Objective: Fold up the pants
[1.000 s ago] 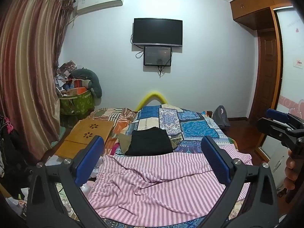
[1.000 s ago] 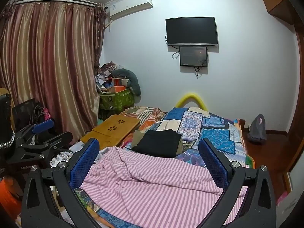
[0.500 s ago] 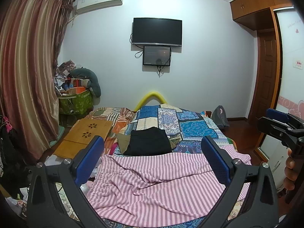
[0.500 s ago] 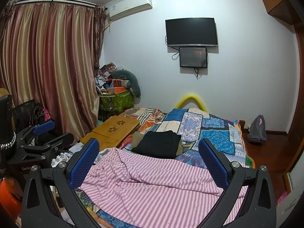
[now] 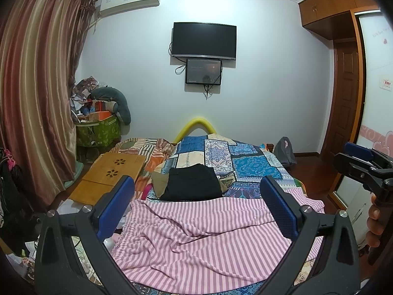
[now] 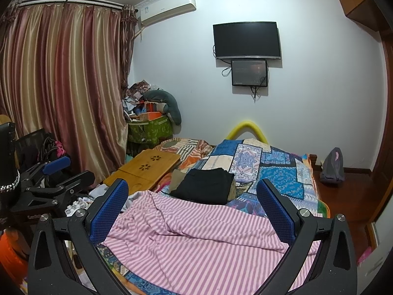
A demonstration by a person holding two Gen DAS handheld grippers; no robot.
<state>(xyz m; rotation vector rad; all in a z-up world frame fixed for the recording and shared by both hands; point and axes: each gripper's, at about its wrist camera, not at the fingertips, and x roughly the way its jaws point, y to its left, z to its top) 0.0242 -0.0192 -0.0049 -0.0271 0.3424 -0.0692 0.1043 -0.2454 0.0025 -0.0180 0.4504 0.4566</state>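
Observation:
Pink-and-white striped pants (image 5: 201, 241) lie spread and rumpled across the near end of the bed; they also show in the right wrist view (image 6: 196, 243). My left gripper (image 5: 196, 209) is open and empty, held above the pants. My right gripper (image 6: 194, 209) is open and empty, also above the pants. Each gripper shows in the other's view: the right one at the right edge (image 5: 363, 167), the left one at the left edge (image 6: 56, 174).
A folded stack with a black garment on top (image 5: 194, 184) sits on the patchwork quilt (image 5: 248, 164) beyond the pants. A bamboo lap table (image 5: 110, 172) lies at the bed's left. Curtains, a green bin of clutter (image 5: 98, 132) and a chair stand left; a wardrobe stands right.
Both views have shifted very slightly. The pants and the grippers' jaws look unchanged.

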